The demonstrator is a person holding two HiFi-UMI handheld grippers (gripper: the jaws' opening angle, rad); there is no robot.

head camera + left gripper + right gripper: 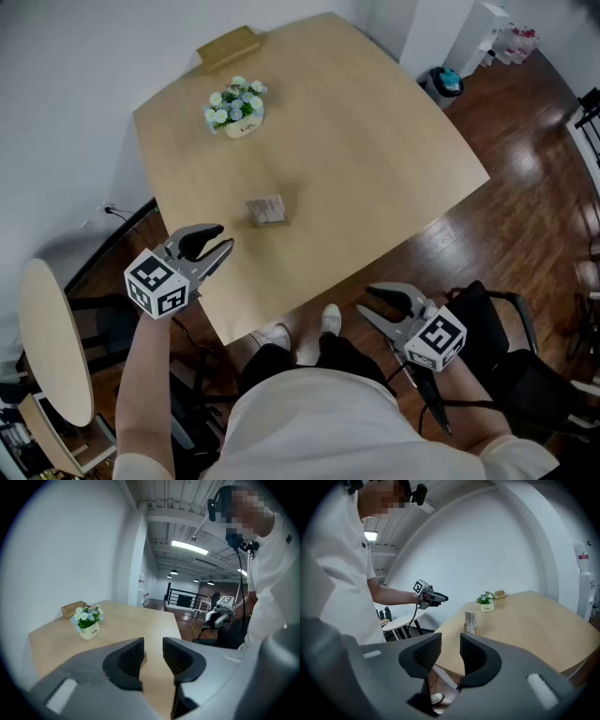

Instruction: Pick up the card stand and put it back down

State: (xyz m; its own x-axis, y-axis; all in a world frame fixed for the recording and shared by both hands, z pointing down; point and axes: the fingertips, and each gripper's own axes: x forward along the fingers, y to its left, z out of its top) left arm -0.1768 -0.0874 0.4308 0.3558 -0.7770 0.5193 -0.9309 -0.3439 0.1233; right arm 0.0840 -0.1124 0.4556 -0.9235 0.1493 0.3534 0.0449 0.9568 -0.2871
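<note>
The card stand (266, 209), a small wooden block holding cards, stands upright near the middle of the light wooden table (375, 159). My left gripper (223, 238) hovers over the table's near left corner, open and empty, short of the stand. In the left gripper view the gripper (153, 656) points toward the stand (144, 658), which is mostly hidden behind one jaw. My right gripper (368, 302) is below the table's front edge, off the table, open and empty. The right gripper view shows its jaws (450, 653) apart, with the stand (470, 622) farther ahead on the table.
A white pot of flowers (236, 106) and a wooden box (228, 47) sit at the table's far side. A round side table (56, 342) stands at the left, a black chair (506, 328) at the right, and a bin (445, 82) beyond the table.
</note>
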